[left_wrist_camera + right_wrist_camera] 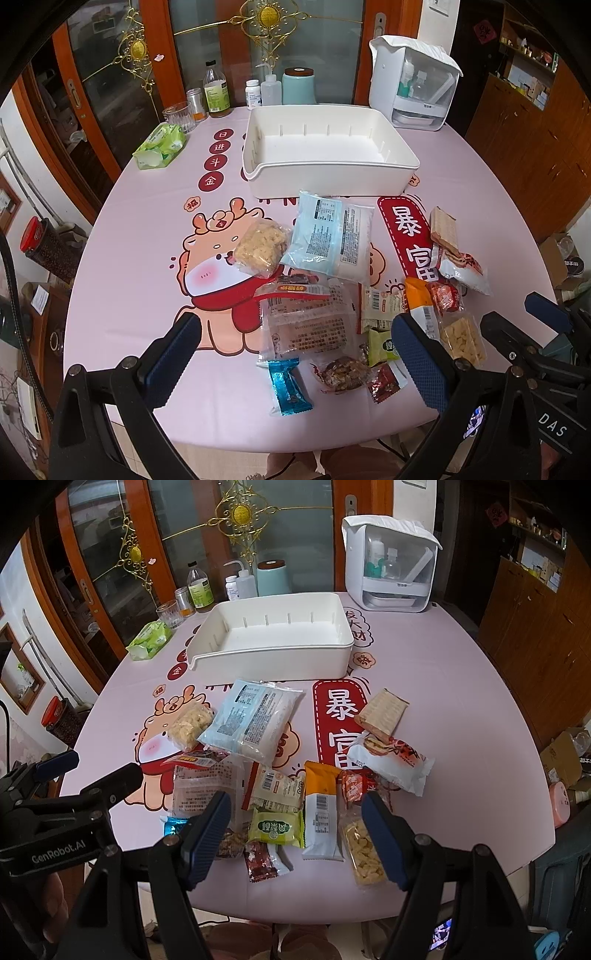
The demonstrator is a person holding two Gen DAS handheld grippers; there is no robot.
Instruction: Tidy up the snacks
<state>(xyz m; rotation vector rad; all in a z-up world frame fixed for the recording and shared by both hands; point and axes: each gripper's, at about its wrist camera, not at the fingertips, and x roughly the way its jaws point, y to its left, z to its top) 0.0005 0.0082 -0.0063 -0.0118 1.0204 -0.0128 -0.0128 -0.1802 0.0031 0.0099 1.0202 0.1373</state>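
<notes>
A pile of wrapped snacks lies on the pink tablecloth: a large pale blue bag (328,236) (255,718), a clear bag of crumbly biscuits (262,249), a clear printed packet (306,321), a blue foil sweet (288,386), an orange and white bar (321,812), a green packet (275,827) and a wafer pack (384,710). An empty white bin (328,181) (273,661) stands behind them. My left gripper (295,354) is open and empty above the near snacks. My right gripper (295,829) is open and empty above the near snacks too.
At the table's back stand a glass (179,114), bottles (216,92), a teal canister (299,86) and a white appliance (410,85). A green tissue pack (160,146) lies at the back left. The table's front edge (295,439) is close below the grippers.
</notes>
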